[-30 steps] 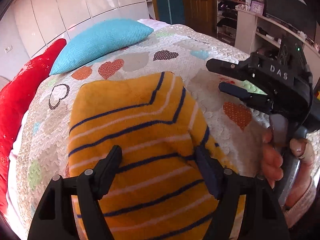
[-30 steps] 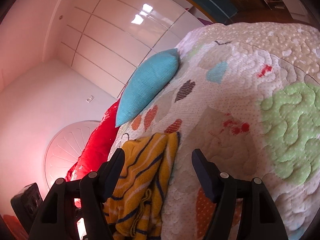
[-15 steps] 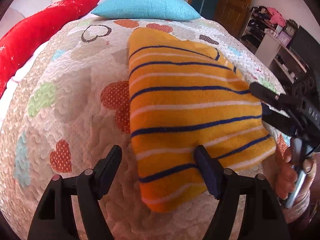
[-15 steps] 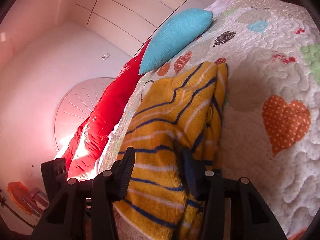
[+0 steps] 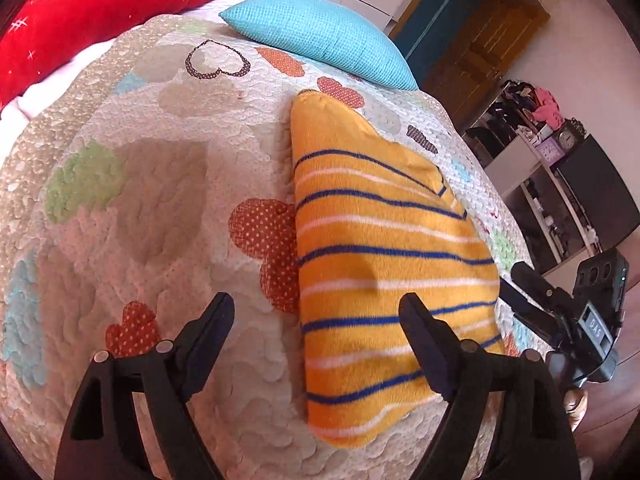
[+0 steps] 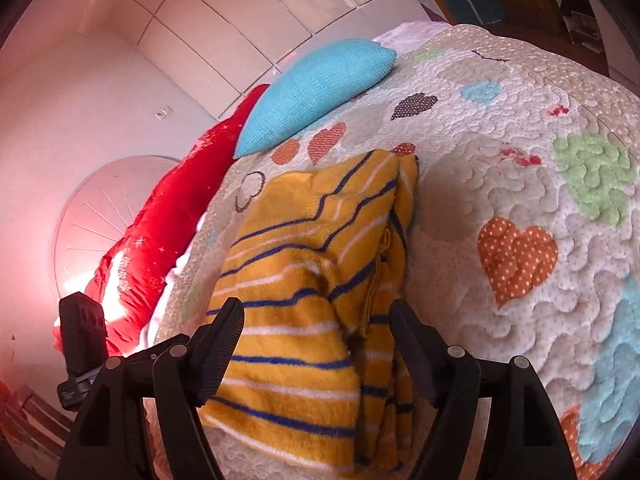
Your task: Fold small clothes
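Observation:
A yellow-orange garment [image 5: 380,240] with blue and white stripes lies folded on the heart-patterned quilt [image 5: 160,200]. My left gripper [image 5: 320,320] hovers over its near left edge. Its jaws are opening; the left finger is above bare quilt, the right finger above the cloth, and neither pad presses on anything. In the right wrist view the garment [image 6: 304,280] lies between the fingers of my right gripper [image 6: 316,316]. Those jaws are opening too, and the pads stand clear of the folded layers. The right gripper [image 5: 516,280] also shows at the garment's right edge.
A blue pillow [image 5: 320,36] and a red pillow [image 5: 92,12] lie at the head of the bed. Shelves with clutter [image 5: 540,168] and a wooden door [image 5: 480,40] stand beyond the right side. A hand [image 5: 576,404] shows under the right gripper. White wardrobe doors [image 6: 240,20] line the wall.
My left gripper slid left off the garment's middle to its left edge and rolled. My right gripper closed on the folded cloth half a second ago and has since opened off it.

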The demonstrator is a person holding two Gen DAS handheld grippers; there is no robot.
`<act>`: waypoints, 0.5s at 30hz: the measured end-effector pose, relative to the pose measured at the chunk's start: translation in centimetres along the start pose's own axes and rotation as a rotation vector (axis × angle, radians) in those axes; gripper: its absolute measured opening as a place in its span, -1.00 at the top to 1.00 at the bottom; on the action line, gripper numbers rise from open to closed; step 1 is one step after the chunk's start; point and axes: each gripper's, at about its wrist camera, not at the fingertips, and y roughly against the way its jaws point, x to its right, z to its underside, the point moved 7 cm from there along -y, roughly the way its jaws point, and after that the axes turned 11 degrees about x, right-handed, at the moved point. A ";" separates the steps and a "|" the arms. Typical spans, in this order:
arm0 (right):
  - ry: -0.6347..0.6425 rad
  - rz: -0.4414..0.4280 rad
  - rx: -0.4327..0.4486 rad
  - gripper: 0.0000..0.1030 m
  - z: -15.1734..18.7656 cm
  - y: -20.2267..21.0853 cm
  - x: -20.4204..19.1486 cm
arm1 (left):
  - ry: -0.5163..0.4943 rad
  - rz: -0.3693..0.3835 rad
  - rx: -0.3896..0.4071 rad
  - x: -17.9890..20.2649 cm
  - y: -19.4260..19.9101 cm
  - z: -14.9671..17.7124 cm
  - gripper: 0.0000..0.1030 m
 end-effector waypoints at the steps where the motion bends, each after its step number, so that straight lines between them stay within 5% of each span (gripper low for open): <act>1: 0.008 0.025 -0.013 -0.54 -0.2 -0.9 0.3 | 0.014 0.002 -0.018 -0.2 -0.8 -0.3 -0.65; 6: -0.035 0.085 -0.059 -0.55 0.8 -3.7 2.8 | -0.006 -0.011 -0.085 -0.4 -3.4 0.5 -0.71; 10: -0.044 0.053 -0.007 -0.55 2.3 -1.6 3.1 | -0.050 -0.023 -0.079 -0.3 -3.0 2.5 -0.78; 15: 0.104 0.140 -0.046 -0.55 5.5 2.2 2.4 | -0.180 -0.067 -0.005 0.1 -0.4 5.4 -0.78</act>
